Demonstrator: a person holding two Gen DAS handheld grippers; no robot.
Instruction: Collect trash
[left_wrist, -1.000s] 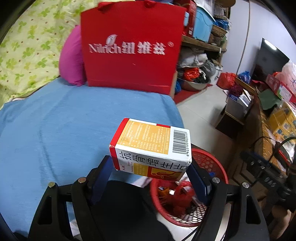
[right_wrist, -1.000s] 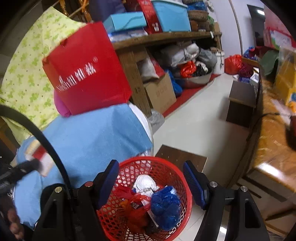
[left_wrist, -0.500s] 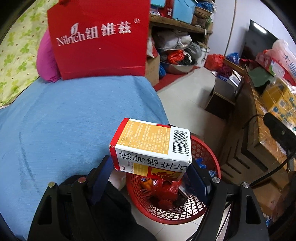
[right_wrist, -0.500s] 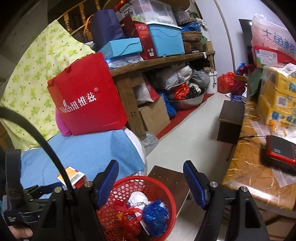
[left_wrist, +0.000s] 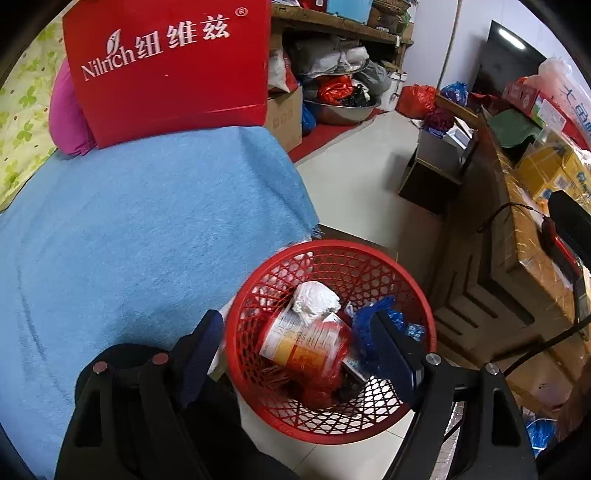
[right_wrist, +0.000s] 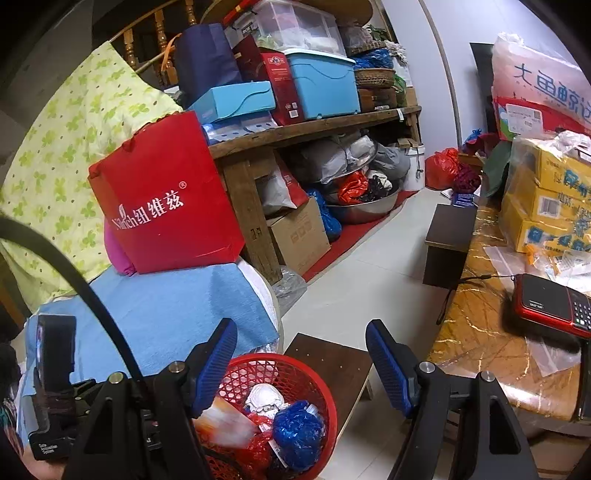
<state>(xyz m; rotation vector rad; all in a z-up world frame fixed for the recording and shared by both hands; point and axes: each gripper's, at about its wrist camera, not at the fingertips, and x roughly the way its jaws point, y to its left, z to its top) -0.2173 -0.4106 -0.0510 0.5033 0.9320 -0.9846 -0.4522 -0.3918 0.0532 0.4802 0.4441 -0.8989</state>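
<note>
Our left gripper hangs above the round red plastic mesh basket with its two blue-padded fingers spread wide and nothing between them. The orange-and-white cardboard medicine box lies inside the basket, below and between those fingers, tipped against a red plastic bag. A crumpled white paper wad sits just behind the box, and a blue plastic bag lies to its right, partly hidden by the right-hand finger. The basket stands on the pale tiled floor, just beside the edge of the blue towel-covered surface. At the far end of that surface a red paper gift bag stands upright, with a pink cushion beside it.

Our right gripper is likewise parted and holds nothing. In its view the same basket sits low between the fingers, and the box shows there as an orange-white blur at the basket's left side. A dark wooden stool stands just behind the basket, and a red radio rests on the marbled tabletop to the right.
</note>
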